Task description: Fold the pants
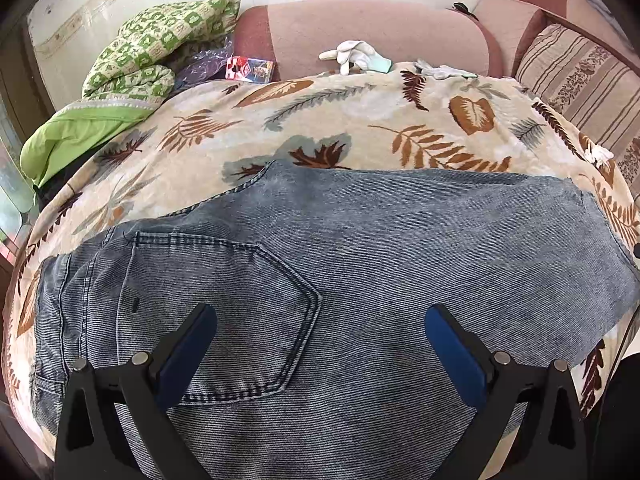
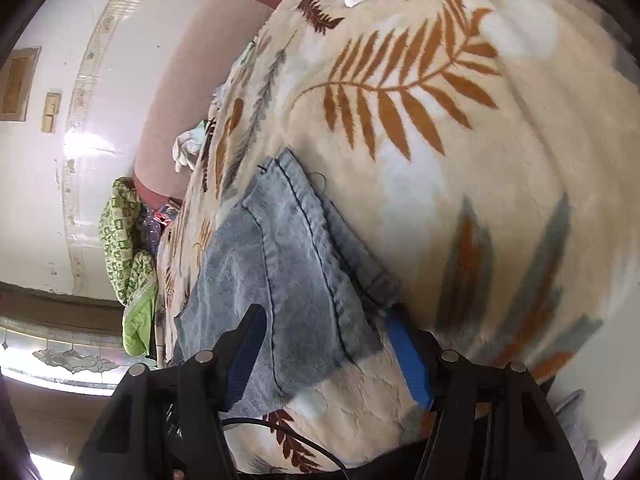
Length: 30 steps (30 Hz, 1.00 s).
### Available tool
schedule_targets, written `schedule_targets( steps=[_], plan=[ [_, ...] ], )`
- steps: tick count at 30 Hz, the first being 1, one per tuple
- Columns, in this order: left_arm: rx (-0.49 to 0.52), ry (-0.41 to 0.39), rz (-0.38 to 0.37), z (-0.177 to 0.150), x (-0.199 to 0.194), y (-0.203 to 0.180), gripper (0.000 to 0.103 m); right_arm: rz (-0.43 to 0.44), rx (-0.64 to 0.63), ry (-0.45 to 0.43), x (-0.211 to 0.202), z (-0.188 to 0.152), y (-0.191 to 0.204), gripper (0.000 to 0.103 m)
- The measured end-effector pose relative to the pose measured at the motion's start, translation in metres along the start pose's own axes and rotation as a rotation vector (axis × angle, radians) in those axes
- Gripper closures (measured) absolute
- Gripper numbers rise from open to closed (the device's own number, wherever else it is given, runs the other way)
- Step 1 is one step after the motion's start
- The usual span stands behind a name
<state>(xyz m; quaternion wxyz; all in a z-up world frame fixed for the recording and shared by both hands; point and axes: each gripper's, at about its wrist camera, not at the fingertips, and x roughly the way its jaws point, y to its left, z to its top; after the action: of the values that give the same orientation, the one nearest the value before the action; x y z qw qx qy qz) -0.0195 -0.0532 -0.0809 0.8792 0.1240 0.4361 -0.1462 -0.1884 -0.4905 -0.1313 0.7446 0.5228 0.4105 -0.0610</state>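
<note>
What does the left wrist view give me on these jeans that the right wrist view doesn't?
Only the left wrist view: the back pocket and waist end of the jeans spread flat, with the left gripper open above them, and a striped cushion.

Only the right wrist view: the stacked leg hems, with the right gripper open astride their corner.

Both: the leaf-print blanket, white gloves, green quilt.

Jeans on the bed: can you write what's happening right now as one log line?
step: folding jeans | place: leaf blanket | left gripper: open above back pocket | right gripper: open, hem between fingers
</note>
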Motion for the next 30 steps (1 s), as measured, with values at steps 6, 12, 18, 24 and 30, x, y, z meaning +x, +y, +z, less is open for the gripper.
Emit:
schedule_targets(
  steps=[6, 12, 18, 24, 30],
  plan=[
    [0.002, 0.004, 0.001, 0.001, 0.004, -0.001, 0.000, 0.034, 0.003, -0.010, 0.012, 0.013, 0.005, 0.034],
    [0.001, 0.011, -0.006, 0.002, 0.004, 0.000, 0.000, -0.002, -0.058, -0.060, 0.022, 0.014, 0.025, 0.062],
    [-0.043, -0.013, -0.031, 0.009, -0.006, 0.014, 0.000, -0.050, -0.133, -0.133, 0.018, 0.009, 0.051, 0.082],
    [-0.106, -0.061, -0.027, 0.019, -0.024, 0.037, 0.000, -0.048, -0.334, -0.186, 0.002, -0.012, 0.118, 0.082],
    [-0.196, -0.094, 0.025, 0.025, -0.036, 0.076, 0.000, -0.018, -0.530, -0.106, 0.029, -0.058, 0.192, 0.082]
  ],
)
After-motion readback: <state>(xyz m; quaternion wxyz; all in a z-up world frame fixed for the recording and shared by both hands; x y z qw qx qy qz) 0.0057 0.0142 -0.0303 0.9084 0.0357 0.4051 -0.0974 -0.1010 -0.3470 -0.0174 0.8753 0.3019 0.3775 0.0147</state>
